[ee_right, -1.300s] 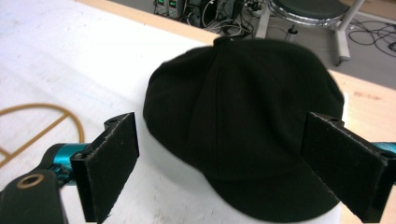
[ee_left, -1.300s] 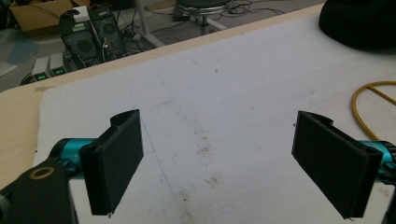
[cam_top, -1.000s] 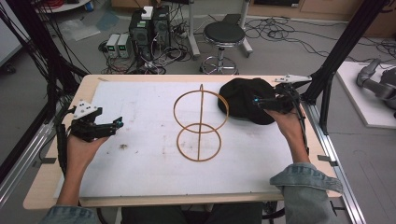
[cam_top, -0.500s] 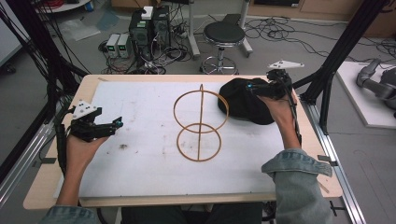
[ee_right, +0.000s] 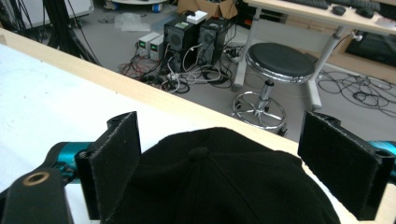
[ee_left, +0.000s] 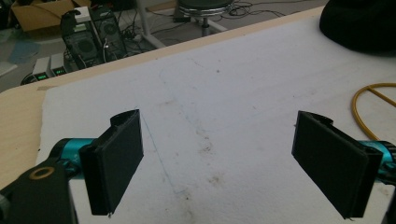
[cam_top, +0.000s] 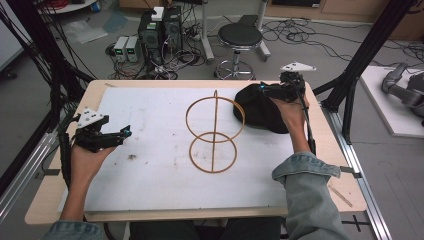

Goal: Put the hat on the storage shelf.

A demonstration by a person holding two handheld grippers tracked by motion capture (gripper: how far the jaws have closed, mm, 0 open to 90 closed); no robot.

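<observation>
A black cap lies at the far right of the white mat, just beside the wire stand — the stand's upper ring reaches to the cap's left edge. The right gripper is over the cap's far side, its jaws pointing left. In the right gripper view its jaws stand wide apart, one on each side of the cap, whose crown and top button lie between them; whether the pads touch the fabric I cannot tell.

The left gripper is at the left of the mat, well apart from the cap, held in the person's left hand with its jaws pointing right. In the left gripper view its jaws are wide too, with bare, stained mat between them; a bit of the yellow ring shows at the right and the cap's edge at the far right corner.

The stand — two rings on an upright rod — sits at the middle of the mat. Beyond the table's far edge a stool and computer boxes stand on the floor.
</observation>
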